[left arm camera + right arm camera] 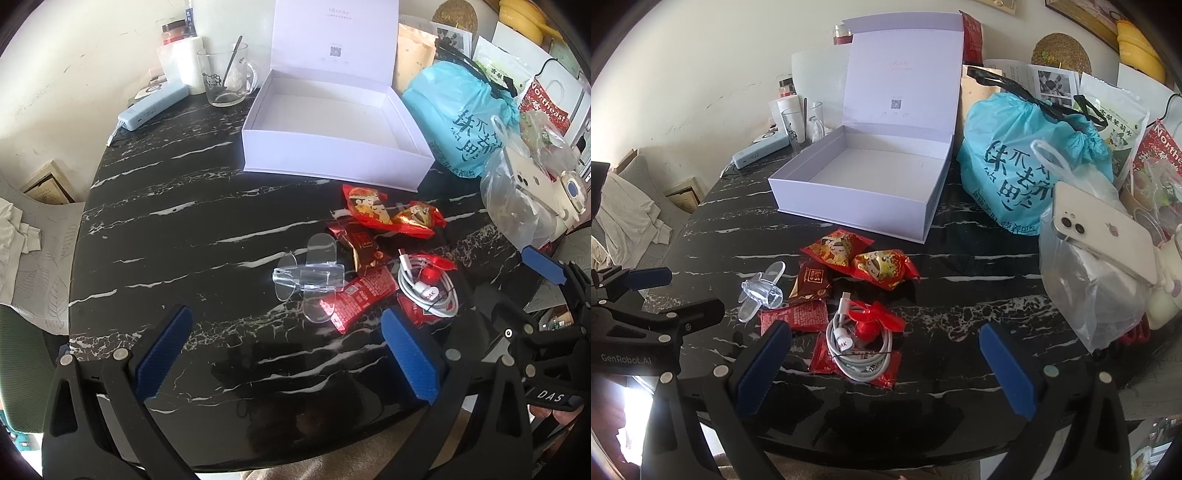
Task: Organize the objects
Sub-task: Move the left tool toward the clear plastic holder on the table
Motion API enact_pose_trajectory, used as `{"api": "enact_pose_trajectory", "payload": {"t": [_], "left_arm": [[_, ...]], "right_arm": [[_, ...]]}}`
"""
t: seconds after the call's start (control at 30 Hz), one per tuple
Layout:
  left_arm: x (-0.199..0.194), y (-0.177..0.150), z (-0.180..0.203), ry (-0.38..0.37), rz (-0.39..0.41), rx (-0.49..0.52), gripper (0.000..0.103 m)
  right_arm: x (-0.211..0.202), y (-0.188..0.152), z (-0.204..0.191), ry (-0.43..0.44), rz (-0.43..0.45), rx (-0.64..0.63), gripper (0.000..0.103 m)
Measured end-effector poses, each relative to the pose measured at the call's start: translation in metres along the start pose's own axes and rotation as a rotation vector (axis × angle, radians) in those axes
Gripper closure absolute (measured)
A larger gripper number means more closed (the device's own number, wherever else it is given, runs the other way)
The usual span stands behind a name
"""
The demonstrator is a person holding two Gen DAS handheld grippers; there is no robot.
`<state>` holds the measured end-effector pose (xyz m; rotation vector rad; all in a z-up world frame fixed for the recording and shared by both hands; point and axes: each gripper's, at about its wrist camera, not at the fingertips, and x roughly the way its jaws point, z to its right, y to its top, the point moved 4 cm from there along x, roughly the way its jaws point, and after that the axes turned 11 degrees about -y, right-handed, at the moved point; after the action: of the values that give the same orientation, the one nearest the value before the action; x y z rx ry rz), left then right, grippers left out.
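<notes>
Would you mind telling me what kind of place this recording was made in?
Most likely a lived-in home: a cluttered black marble table holding a glass mug, a tied blue shopping bag and snack packets.

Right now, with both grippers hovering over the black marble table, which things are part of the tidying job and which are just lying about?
For the job:
open white cardboard box, empty
red snack packets
coiled white cable
clear plastic holder

Just lying about:
blue plastic bag
white phone on a clear bag
glass mug
light-blue power bank
</notes>
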<state>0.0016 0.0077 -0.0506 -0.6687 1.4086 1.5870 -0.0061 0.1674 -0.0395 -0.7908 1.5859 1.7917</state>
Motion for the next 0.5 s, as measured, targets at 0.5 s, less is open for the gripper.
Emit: {"api": "enact_pose_trajectory", "payload": {"t": [0.5], "left_arm": [[0.019,-0.007,0.003,-0.041,0.011,0.033,0.000]], "right_arm": [[0.023,-0.021,-0.006,0.057,-0.008,0.009,0.004]]}}
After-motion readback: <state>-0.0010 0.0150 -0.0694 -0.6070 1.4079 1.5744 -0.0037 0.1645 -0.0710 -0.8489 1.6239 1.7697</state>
